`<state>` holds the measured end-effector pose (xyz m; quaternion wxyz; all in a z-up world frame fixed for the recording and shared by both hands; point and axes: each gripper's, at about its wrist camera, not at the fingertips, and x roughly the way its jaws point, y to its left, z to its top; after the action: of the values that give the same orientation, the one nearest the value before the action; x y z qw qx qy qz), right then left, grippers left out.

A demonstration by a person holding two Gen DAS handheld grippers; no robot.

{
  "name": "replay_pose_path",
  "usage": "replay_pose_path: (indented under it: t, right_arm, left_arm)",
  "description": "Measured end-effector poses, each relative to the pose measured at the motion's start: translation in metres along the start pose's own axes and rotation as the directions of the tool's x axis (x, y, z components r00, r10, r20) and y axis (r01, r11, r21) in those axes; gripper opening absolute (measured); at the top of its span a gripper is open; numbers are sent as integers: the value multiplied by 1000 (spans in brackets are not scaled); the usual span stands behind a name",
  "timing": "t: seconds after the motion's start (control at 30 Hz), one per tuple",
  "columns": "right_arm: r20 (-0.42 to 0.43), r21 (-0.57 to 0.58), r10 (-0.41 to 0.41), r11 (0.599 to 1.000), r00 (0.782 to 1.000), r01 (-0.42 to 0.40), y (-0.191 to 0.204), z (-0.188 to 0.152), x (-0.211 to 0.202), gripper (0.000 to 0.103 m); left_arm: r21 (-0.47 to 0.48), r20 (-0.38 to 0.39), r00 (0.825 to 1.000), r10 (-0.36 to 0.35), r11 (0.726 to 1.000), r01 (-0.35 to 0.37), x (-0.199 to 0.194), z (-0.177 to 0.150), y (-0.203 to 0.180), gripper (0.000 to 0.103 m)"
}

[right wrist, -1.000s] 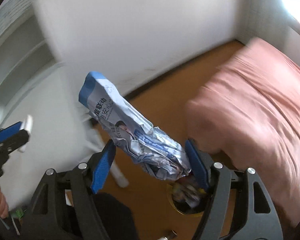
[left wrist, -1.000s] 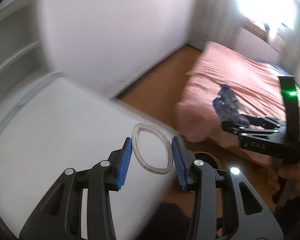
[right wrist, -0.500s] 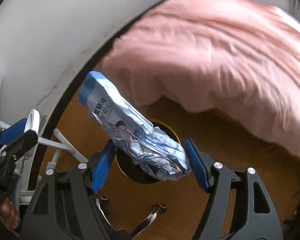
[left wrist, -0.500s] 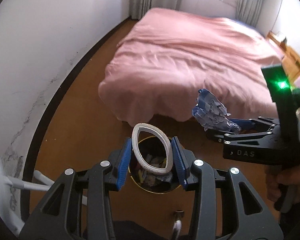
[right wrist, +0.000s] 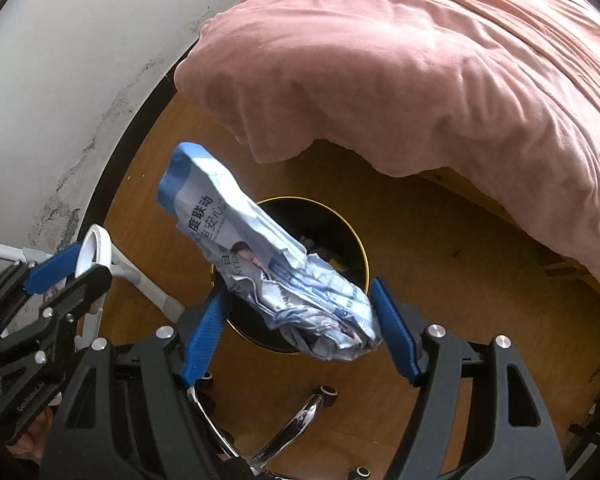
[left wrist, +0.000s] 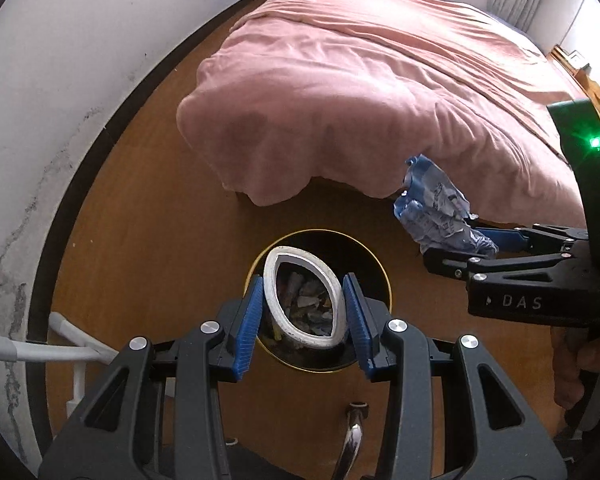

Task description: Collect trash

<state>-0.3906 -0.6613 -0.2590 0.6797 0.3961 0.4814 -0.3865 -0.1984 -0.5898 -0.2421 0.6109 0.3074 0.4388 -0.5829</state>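
Observation:
My left gripper (left wrist: 305, 306) is shut on a squashed white plastic ring (left wrist: 303, 298), held right over the round black bin with a gold rim (left wrist: 370, 258) on the wooden floor. Trash lies in the bin's bottom. My right gripper (right wrist: 298, 316) is shut on a crumpled blue-and-white paper wrapper (right wrist: 268, 258), also above the bin (right wrist: 356, 240). In the left wrist view the right gripper (left wrist: 460, 246) and its wrapper (left wrist: 436, 206) hang to the bin's right. The right wrist view shows the left gripper (right wrist: 82, 262) with the ring (right wrist: 96, 250) at the left.
A bed with a pink cover (left wrist: 380, 88) stands close behind the bin. A white wall with a dark skirting (left wrist: 72, 184) runs along the left. White furniture legs (left wrist: 60, 350) and chrome chair legs (right wrist: 296, 428) stand near the bin.
Both grippers swung away from the white furniture, tipped downward and sank over the bin. The ring and the wrapper stayed gripped throughout.

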Motion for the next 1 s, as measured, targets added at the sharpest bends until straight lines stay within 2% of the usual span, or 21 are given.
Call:
replay_pose_path:
  t: [0.4, 0.43, 0.53, 0.57, 0.8, 0.87, 0.97, 1.0]
  right_arm:
    - [48, 19, 44, 999, 998, -45, 2, 7, -9, 72]
    - [52, 21, 51, 998, 997, -53, 2, 7, -9, 72]
    - [58, 22, 57, 998, 997, -58, 3, 9, -10, 77]
    - [57, 22, 57, 998, 997, -59, 3, 8, -9, 79]
    - [83, 21, 40, 999, 996, -42, 6, 8, -18, 79]
    - [101, 16, 28, 999, 994, -30, 9, 9, -26, 79]
    - [191, -18, -24, 999, 981, 28, 23, 13, -65, 80]
    - [221, -29, -25, 999, 975, 32, 28, 15, -77, 84]
  left_arm:
    - [8, -26, 999, -19, 1000, 19, 12, 0, -9, 40]
    - [10, -28, 999, -20, 1000, 20, 13, -1, -9, 42]
    - [-2, -29, 999, -31, 1000, 31, 14, -1, -9, 61]
    - [-7, -25, 999, -35, 999, 35, 14, -1, -9, 65]
    - [-5, -5, 999, -42, 999, 42, -4, 0, -10, 71]
    - [5, 25, 999, -34, 999, 34, -20, 1, -11, 81]
    - [20, 78, 997, -15, 1000, 13, -54, 6, -12, 89]
    - [21, 92, 996, -8, 1000, 6, -64, 7, -12, 91]
